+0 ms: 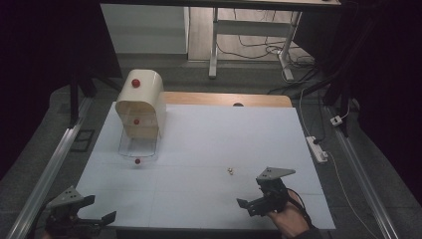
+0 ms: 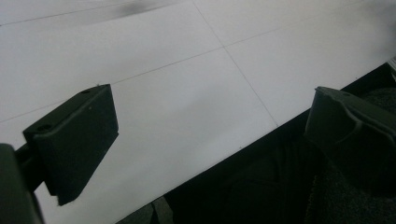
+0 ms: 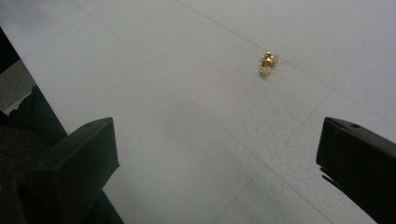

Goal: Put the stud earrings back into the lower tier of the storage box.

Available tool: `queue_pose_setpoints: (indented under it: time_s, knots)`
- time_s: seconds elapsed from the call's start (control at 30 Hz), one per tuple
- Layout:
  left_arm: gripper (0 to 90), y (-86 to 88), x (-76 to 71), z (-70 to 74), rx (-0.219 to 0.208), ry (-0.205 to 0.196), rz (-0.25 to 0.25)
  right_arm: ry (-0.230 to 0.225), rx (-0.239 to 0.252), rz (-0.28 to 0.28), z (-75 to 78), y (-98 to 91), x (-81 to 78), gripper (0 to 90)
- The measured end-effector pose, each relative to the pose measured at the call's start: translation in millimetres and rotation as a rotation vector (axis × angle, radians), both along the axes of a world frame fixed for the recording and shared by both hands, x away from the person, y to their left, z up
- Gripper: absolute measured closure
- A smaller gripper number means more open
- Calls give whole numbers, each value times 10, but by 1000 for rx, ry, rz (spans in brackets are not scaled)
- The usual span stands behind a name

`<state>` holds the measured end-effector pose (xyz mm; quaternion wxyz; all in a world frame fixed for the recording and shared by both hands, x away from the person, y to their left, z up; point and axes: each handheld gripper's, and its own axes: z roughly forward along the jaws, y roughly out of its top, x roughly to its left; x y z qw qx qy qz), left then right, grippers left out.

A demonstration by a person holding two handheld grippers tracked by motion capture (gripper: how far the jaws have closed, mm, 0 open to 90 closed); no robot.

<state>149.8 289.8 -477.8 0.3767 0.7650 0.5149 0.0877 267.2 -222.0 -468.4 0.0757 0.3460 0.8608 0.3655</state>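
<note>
Earrings (image 1: 230, 171) before right gripper (image 1: 247, 205)

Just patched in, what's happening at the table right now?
A person holds a gripper in each hand over the white table. The right gripper is open and empty, aimed at a small gold object lying just ahead of it. The left gripper waits open at the table's near left corner. A cream cabinet with red knobs stands at the far left, its clear drawer pulled out.

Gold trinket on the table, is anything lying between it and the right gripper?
Nothing visible does. Bare white table lies between the open right gripper and the gold trinket, which sits ahead of its jaws.
</note>
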Motion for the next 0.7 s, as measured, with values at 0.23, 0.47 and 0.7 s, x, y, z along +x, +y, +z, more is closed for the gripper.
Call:
queue_pose_setpoints:
  time_s: [0.23,0.47,0.7]
  knots:
    - [23,-1,3,-1,1,1,-1,-6,-21,22,-63,124,60,0]
    - [23,-1,4,-1,2,2,-1,5,-29,38,-108,222,145,0]
    - [24,-6,8,-3,7,4,-3,16,-52,61,-162,320,240,0]
